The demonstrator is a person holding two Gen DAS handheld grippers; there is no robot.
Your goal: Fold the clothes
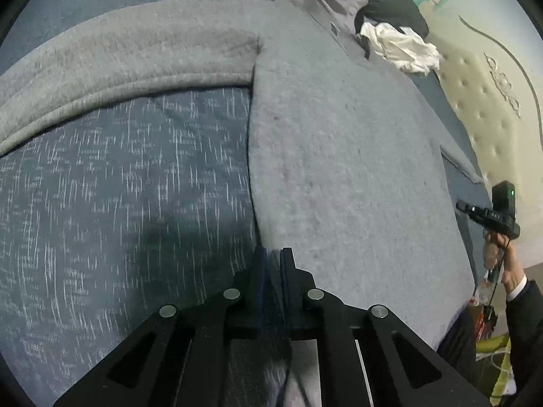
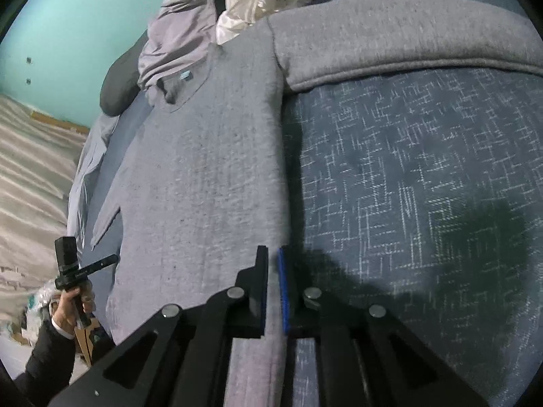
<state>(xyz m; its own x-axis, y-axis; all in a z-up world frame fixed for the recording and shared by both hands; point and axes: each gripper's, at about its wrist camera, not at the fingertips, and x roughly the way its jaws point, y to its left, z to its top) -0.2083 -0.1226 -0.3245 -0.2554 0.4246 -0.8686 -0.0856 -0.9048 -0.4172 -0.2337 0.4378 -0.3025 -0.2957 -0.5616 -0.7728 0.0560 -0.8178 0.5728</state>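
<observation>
Both the left gripper (image 1: 273,254) and right gripper (image 2: 272,252) pinch the fleecy grey sweatshirt's (image 1: 339,156) bottom hem between near-closed jaws, its body stretching ahead over crosshatched blue bedding (image 2: 407,176), apparently taut.

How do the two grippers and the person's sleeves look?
Both grippers, the left gripper and the right gripper, are black angular frames with round silver bolts and blue-edged pads. The person wears a dark sleeve over a white cuff.
</observation>
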